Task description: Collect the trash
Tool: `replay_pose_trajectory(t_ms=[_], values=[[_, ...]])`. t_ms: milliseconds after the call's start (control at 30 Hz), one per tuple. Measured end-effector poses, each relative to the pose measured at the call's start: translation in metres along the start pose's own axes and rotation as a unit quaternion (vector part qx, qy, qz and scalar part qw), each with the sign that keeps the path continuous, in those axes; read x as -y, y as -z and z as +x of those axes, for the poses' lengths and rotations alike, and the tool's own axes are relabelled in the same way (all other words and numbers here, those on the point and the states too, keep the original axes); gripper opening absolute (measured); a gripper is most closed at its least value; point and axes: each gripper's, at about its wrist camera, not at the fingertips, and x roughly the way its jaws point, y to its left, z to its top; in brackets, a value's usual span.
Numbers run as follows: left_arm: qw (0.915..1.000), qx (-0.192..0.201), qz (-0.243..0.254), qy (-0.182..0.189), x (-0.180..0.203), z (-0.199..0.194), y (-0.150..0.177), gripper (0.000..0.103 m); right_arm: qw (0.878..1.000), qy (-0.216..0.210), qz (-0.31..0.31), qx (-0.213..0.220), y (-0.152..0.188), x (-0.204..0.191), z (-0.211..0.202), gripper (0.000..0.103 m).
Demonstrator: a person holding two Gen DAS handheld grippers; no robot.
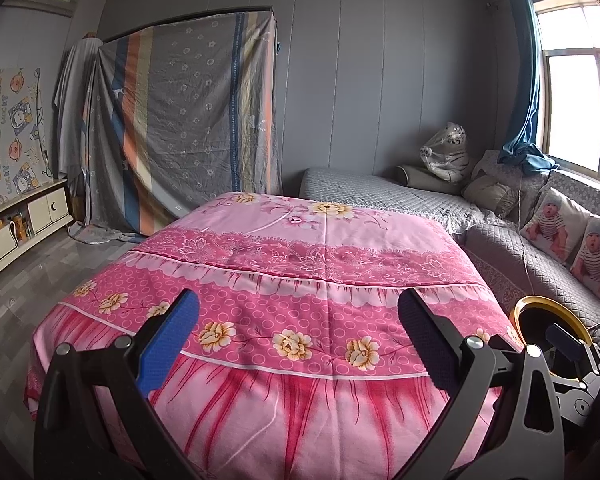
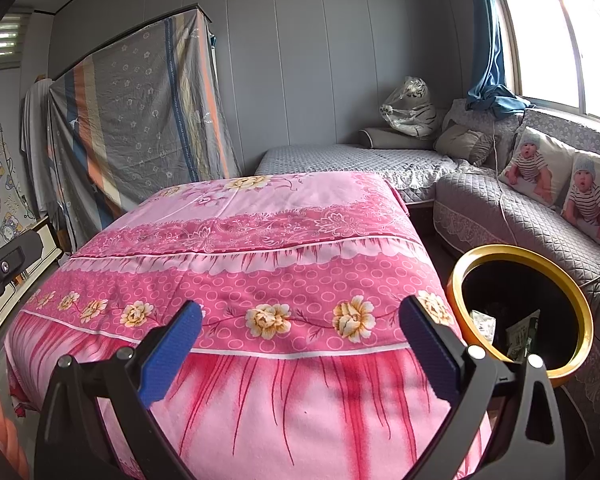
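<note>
I've got both grippers over a table draped in a soft pink floral cloth [image 1: 292, 280], printed with rings, cream roses and red streaks running down the near edge. The cloth lies smooth, a few shallow creases.

Left gripper [image 1: 298, 332]: jaws spread wide, blue textured pads on black plastic arms, nothing between them, nothing touched. It hangs above the near part of the cloth.

Right gripper [image 2: 300, 338]: same build, jaws equally wide apart, empty, clear of the cloth.

The bin [image 2: 520, 312] stands at the table's right near corner, just beside the cloth edge: round, glossy gold-orange rim, dark inside. In the right wrist view I see crumpled paper and wrapper scraps [image 2: 512, 328] lying in its bottom. In the left wrist view only part of the rim shows, with the other gripper's blue pad in front of it.

To the right and behind is a grey quilted sofa [image 2: 500, 216], stitched in a diamond pattern with lace trim, carrying two printed cushions [image 2: 564, 188]. A plush tiger wrapped in clear plastic [image 2: 410, 110] sits in the far corner. A striped grey sheet [image 1: 180, 120] hangs over something tall at the back wall. Glossy grey tile floor [image 1: 20, 280] on the left.
</note>
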Motion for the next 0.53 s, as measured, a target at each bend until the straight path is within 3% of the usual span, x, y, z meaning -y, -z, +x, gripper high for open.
replay_pose_trajectory(t_ms=[533], values=[[0.9999, -0.009, 0.006, 0.001, 0.0009, 0.0025, 0.0019, 0.095, 1.0, 0.0, 0.003, -0.003, 0.0021, 0.0, 0.0003, 0.095]])
